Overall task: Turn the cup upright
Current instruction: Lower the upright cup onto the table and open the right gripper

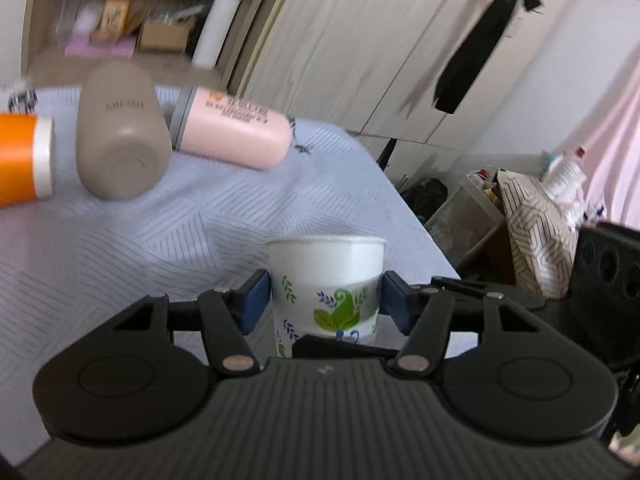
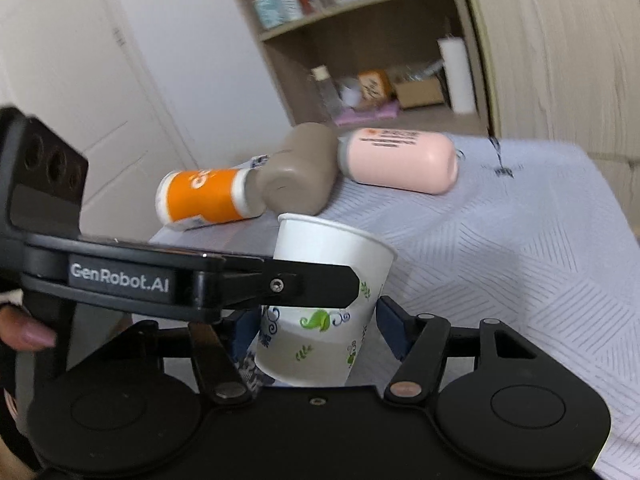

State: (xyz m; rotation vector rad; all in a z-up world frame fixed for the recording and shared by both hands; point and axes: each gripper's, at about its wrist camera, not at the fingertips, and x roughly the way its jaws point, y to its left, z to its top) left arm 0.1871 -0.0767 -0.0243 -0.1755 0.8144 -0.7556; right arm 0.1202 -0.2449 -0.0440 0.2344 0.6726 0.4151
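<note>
Cup (image 1: 326, 284) stood mouth-up, slightly tilted, at the near edge of the worktop (image 1: 200, 216). Left tongs (image 1: 326, 300) clamped its sides. Right tongs (image 2: 316, 328) flanked it, spread apart. Three bottles (image 1: 120, 132) lay at the far left.

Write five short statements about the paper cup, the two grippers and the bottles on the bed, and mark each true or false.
1. The paper cup has its open mouth facing up. True.
2. The left gripper has a blue pad on each side of the cup. True.
3. The orange bottle stands upright. False: it lies on its side.
4. The pink bottle lies on the patterned bedcover. True.
5. The taupe bottle lies right of the pink one in the right wrist view. False: it lies between the orange and pink bottles.
</note>
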